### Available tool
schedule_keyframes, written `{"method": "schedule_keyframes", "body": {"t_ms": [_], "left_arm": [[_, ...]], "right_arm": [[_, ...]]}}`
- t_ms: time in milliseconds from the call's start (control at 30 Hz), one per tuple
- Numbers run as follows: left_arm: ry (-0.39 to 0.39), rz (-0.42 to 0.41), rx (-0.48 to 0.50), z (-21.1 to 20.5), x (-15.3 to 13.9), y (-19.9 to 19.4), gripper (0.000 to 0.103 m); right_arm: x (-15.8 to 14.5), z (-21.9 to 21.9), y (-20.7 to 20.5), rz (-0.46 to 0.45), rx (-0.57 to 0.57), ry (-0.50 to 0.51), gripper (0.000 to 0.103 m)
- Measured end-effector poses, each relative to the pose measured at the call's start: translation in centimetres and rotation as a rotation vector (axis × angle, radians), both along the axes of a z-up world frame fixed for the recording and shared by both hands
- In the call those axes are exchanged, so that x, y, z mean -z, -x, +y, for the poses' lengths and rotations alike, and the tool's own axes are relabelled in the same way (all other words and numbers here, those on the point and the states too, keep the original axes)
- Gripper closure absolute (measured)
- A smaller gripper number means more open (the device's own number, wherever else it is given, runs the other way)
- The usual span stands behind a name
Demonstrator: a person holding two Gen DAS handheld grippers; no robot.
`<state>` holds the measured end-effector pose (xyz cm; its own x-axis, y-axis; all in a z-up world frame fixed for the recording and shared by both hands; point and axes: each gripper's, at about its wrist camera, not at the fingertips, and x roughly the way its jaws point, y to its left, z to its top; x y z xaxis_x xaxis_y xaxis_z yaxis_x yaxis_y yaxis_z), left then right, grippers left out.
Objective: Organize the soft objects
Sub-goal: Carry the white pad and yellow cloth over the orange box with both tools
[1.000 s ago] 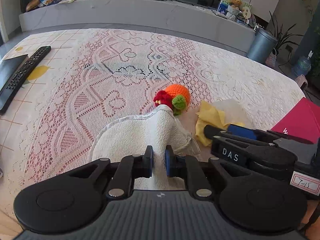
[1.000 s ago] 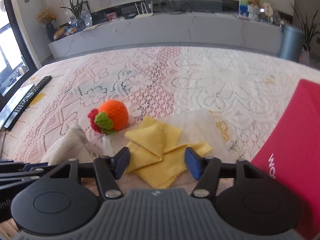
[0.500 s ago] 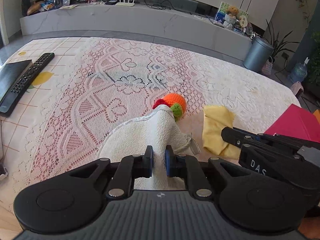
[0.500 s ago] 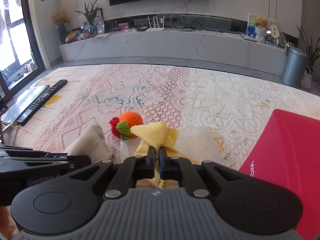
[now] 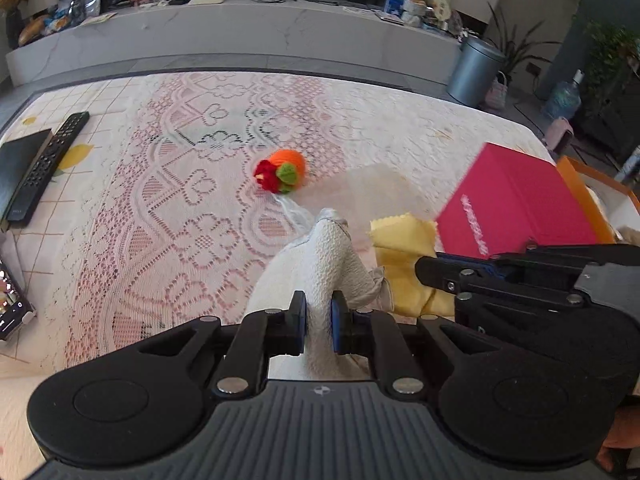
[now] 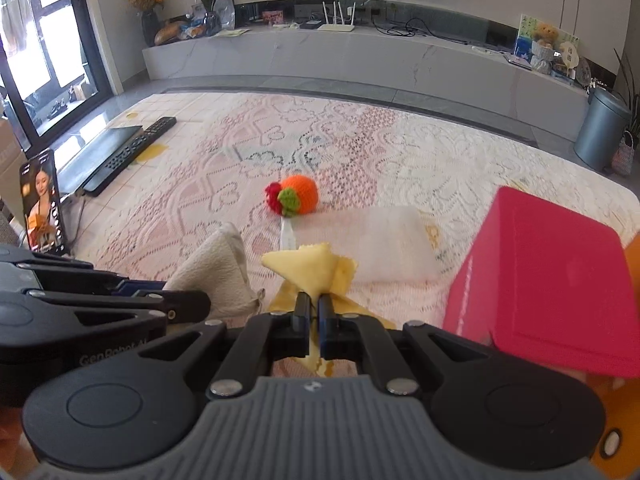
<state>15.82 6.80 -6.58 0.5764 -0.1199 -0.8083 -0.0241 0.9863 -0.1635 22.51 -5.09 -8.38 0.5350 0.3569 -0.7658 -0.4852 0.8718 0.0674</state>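
A: What is the biggest thing here?
B: The desk point(image 5: 400, 120), covered by a pale lace tablecloth point(image 6: 440, 152). On its right edge lies a magenta box point(image 5: 520, 200), with an orange box point(image 5: 592, 184) showing just behind it.

A: And on the left side?
B: A black remote control point(image 5: 48, 160) lies beside a flat dark device point(image 5: 16, 164), and a phone point(image 6: 42, 204) stands upright near the desk's left edge.

A: Where are the soft things?
B: A thin translucent white sheet point(image 6: 392, 240) lies flat near the middle. The white towel point(image 5: 328, 252) is lifted into a peak, pinched in the left claw point(image 5: 318, 326), whose pads are closed on its fabric. Just right of it, the yellow cloth point(image 6: 308, 266) hangs in a folded point from the right claw point(image 6: 315, 314), which is clamped tight on it.

A: Do the two cloths touch?
B: In the left wrist view they sit just beside each other; I cannot tell whether they touch.

A: And the smallest?
B: An orange crocheted toy point(image 5: 282, 170) with red and green parts rests on the lace beyond both cloths, apart from them.
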Motion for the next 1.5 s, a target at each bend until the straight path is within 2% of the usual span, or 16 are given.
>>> {"method": "schedule_keyframes", "body": {"t_ms": [300, 467, 667, 767, 867, 1033, 1167, 1300, 1500], "left_arm": [[-0.058, -0.053, 0.058, -4.3, -2.9, 2.7, 0.09], [-0.087, -0.134, 0.105, -7.2, -5.4, 3.6, 0.09], [-0.058, -0.168, 0.249, -12.4, -7.7, 2.7, 0.091], [-0.036, -0.163, 0.329, -15.5, -8.5, 1.6, 0.091], [-0.045, -0.166, 0.399, -18.8, -9.3, 0.3, 0.091], [0.014, -0.104, 0.474, -23.3, -10.2, -3.0, 0.091], [0.071, -0.028, 0.487, -26.3, -9.3, -5.7, 0.091], [0.112, 0.053, 0.468, -28.8, -8.0, -8.3, 0.091], [0.149, 0.165, 0.374, -30.8, -4.8, -11.0, 0.091]], "right_arm": [[-2.4, -5.4, 3.5, -0.02, 0.039, -0.004, 0.102], [-3.9, -9.1, 4.6, -0.048, 0.089, -0.021, 0.102], [-5.1, -14.2, 4.7, -0.038, 0.147, -0.037, 0.102], [-6.1, -17.0, 4.0, -0.03, 0.164, -0.023, 0.102], [-7.4, -19.7, 3.0, -0.027, 0.179, 0.006, 0.102], [-9.0, -23.8, 0.8, -0.019, 0.194, 0.076, 0.102], [-8.6, -27.0, -1.7, 0.048, 0.182, 0.122, 0.102], [-7.2, -29.3, -3.8, 0.124, 0.122, 0.165, 0.102], [-5.2, -30.2, -6.0, 0.21, -0.001, 0.2, 0.102]]}}
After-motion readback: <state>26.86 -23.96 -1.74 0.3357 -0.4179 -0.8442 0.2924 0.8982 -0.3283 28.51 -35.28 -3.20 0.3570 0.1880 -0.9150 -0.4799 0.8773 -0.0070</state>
